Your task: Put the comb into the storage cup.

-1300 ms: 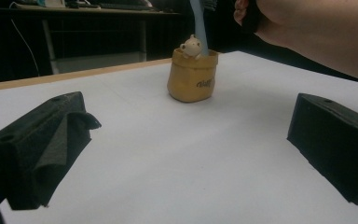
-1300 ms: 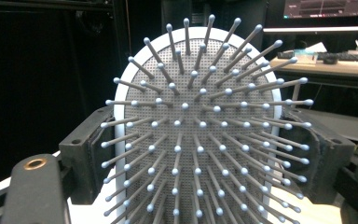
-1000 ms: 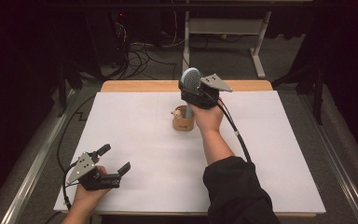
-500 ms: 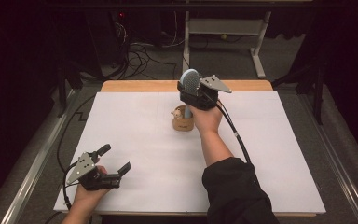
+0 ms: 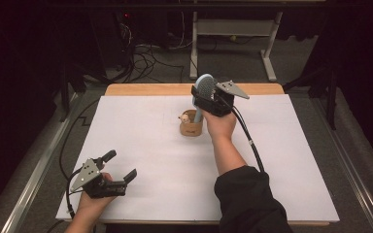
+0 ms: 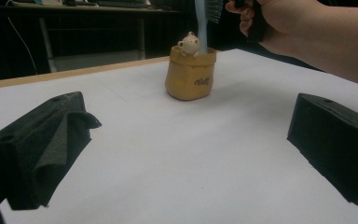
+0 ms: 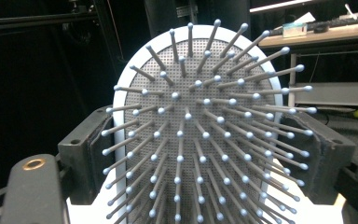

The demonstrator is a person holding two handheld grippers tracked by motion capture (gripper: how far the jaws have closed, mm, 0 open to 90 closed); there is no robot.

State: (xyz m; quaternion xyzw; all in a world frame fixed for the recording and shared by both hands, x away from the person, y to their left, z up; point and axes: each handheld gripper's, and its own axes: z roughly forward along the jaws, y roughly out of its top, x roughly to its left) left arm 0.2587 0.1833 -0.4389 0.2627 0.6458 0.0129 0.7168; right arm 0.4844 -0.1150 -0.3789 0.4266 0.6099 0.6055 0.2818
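Observation:
A pale blue hairbrush (image 5: 203,87) stands upright, its handle (image 5: 197,114) dipping into a small tan pouch (image 5: 191,129) at mid-table. A little bear figure (image 5: 187,117) peeks out of the pouch's rim. My right gripper (image 5: 202,99) is shut on the brush head, whose grey bristle pad (image 7: 200,130) sits between the two black jaws. My left gripper (image 5: 122,164) rests open near the front left of the table, jaws wide apart and empty. From the left gripper (image 6: 191,154) view the pouch (image 6: 191,74), the bear (image 6: 189,44) and the brush handle (image 6: 201,23) stand ahead.
A white sheet (image 5: 141,145) covers the table, with a wooden edge (image 5: 150,89) at the far side. A person's right forearm (image 5: 228,150) reaches across the middle. Beyond the table stand a white desk frame (image 5: 233,34) and floor cables (image 5: 150,53).

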